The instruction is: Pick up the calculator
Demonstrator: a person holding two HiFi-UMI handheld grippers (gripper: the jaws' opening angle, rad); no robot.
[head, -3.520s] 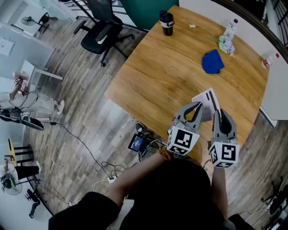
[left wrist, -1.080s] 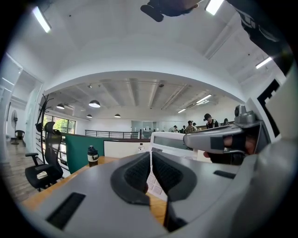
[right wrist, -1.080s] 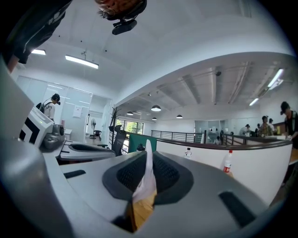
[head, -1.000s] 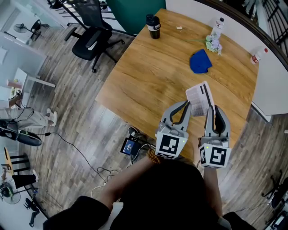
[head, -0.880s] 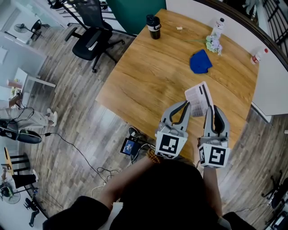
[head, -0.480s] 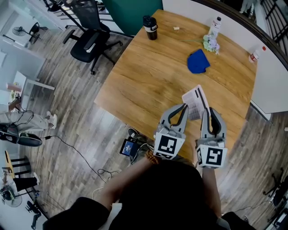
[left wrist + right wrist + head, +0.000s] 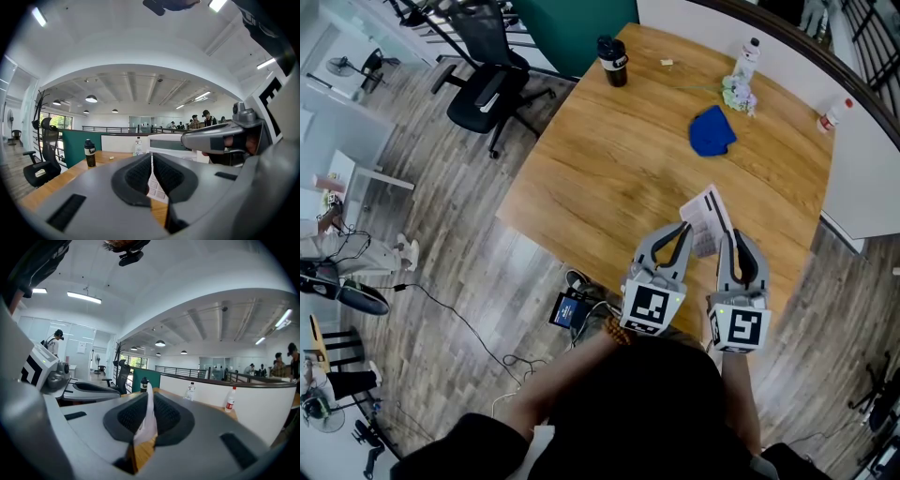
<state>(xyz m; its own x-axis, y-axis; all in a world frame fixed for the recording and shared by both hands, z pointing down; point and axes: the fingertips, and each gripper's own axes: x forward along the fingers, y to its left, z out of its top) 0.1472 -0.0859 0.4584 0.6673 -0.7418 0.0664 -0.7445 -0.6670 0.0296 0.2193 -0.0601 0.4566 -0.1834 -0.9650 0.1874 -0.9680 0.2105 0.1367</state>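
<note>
Near the tabletop's (image 7: 609,150) front edge, the calculator (image 7: 704,214) is being clamped by the fingers of the right gripper (image 7: 733,240); those of the left gripper (image 7: 682,231) are being clenched empty. A lidded tumbler (image 7: 613,59) is sitting at the far-left corner.

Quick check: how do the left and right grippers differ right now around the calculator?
The right gripper is shut on one edge of the calculator; the left gripper has its jaws nearly together with nothing between them. The calculator shows edge-on in the right gripper's grip, while for the left gripper it lies beyond the jaws, keys facing it. Both point away from the person, side by side over the near edge of the table.
</note>
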